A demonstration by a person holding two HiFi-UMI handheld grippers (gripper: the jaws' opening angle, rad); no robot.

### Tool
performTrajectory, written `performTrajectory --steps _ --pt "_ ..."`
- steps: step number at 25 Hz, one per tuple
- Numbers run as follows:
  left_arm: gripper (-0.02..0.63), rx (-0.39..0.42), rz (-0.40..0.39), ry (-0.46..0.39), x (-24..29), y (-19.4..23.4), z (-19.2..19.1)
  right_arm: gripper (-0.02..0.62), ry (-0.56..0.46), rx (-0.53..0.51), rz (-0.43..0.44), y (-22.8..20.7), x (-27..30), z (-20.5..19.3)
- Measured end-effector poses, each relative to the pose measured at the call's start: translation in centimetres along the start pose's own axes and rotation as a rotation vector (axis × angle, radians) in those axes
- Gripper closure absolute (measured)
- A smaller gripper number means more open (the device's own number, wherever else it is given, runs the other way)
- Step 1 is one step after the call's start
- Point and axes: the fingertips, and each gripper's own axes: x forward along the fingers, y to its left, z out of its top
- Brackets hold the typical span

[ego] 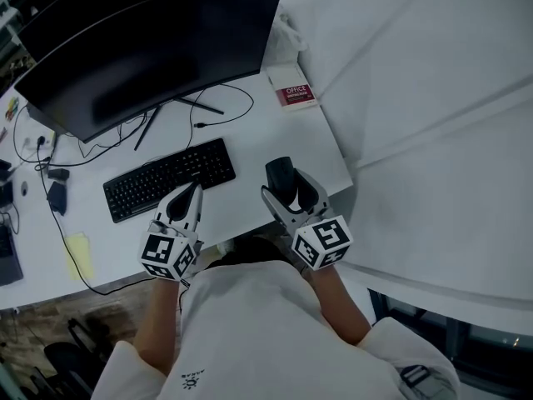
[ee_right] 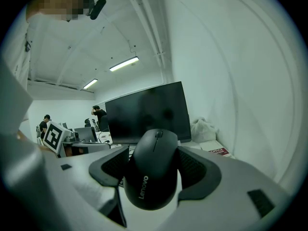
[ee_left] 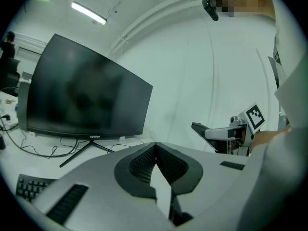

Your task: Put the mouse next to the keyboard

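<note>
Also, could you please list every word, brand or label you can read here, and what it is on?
"Lenovo": on the black mouse.
"OFFICE": on the red-and-white box beside the monitor; its smaller print is unreadable.
Logo on the monitor's lower bezel: too blurred to read.
Key legends on the keyboard: too small to read.

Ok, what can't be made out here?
Underside of the mouse, and whether it touches the desk: head view, hidden by the fingers of the right gripper.
Most of the keyboard: left gripper view, covered by the left gripper itself.
Small print on the red box: head view, too small.
</note>
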Motion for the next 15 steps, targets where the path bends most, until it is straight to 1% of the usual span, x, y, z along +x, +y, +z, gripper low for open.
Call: performTrajectory --steps 7,15 --pt "0.595 -0.011 0.019 0.002 0.3 -0.2 -0.3 0.270 0.008 -0.006 0.029 -0.1 0.7 0.0" --pt "0.595 -0.025 0.070 0.002 1.4 0.0 -0.3 0.270 0.041 -0.014 0.085 -1.1 2.4 -0.3"
